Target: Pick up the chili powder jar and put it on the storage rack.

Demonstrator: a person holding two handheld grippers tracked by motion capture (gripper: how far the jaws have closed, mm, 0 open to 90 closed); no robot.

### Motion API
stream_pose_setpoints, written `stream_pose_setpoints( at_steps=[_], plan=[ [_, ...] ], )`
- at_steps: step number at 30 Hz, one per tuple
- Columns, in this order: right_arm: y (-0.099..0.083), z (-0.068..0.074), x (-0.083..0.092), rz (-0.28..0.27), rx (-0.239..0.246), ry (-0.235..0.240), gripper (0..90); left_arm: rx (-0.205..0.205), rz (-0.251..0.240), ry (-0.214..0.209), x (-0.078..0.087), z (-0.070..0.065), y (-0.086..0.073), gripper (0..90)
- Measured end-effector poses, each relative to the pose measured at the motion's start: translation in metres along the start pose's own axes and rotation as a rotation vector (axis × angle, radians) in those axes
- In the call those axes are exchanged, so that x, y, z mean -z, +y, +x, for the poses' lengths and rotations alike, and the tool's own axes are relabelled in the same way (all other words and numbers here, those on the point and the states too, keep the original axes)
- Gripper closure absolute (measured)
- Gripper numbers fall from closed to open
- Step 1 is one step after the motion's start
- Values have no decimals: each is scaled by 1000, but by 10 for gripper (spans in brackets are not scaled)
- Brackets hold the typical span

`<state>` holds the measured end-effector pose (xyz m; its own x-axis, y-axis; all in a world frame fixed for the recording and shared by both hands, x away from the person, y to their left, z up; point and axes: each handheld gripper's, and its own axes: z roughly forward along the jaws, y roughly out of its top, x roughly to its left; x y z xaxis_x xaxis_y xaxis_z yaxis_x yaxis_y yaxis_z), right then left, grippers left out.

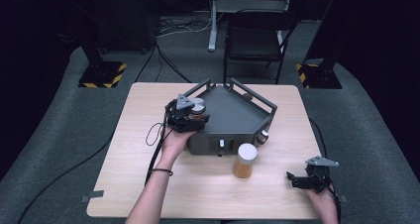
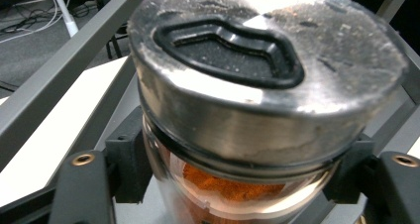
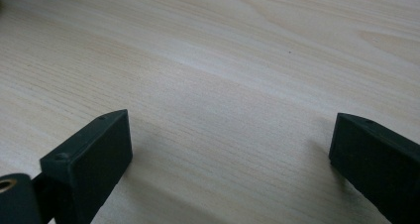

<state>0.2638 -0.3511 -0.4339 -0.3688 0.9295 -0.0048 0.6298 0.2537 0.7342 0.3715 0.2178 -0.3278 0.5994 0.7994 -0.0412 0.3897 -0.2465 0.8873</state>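
Spice jar going into grey rack

Gripping spice jar (image 2: 257, 85) with left gripper (image 1: 190, 119), jaws hugging the glass just under the metal lid, at the left corner of grey rack (image 1: 233, 117). Resting right gripper (image 1: 296, 180) on table (image 1: 148, 184), jaws wide, empty. Leaving second jar (image 1: 244, 160) waiting before the rack.

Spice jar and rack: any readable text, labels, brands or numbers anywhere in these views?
None can be read.
Spice jar in the left gripper: metal lid with a moulded black flap, no lettering.
Second jar on the table: no label visible.
Grey rack: no markings.
Yellow-black hazard stripes on the floor stand bases: pattern, no words.
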Motion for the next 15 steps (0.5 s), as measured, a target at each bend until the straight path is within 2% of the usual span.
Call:
stream_pose_setpoints(
  at_steps=[2,5,9,12,13,15],
  plan=[
    [0,0,0,0,0,0,18,11,-8,0,2,1,0,216],
    [0,0,0,0,0,0,18,3,-4,11,6,-1,1,156],
    [0,0,0,0,0,0,18,2,-23,13,13,-1,-1,94],
    [0,0,0,0,0,0,18,-10,-40,10,17,-1,-4,76],
    [0,0,0,0,1,0,18,-25,-37,11,19,-1,-3,57],
    [0,0,0,0,0,0,18,-28,-37,14,21,-2,-3,32]
  ],
)
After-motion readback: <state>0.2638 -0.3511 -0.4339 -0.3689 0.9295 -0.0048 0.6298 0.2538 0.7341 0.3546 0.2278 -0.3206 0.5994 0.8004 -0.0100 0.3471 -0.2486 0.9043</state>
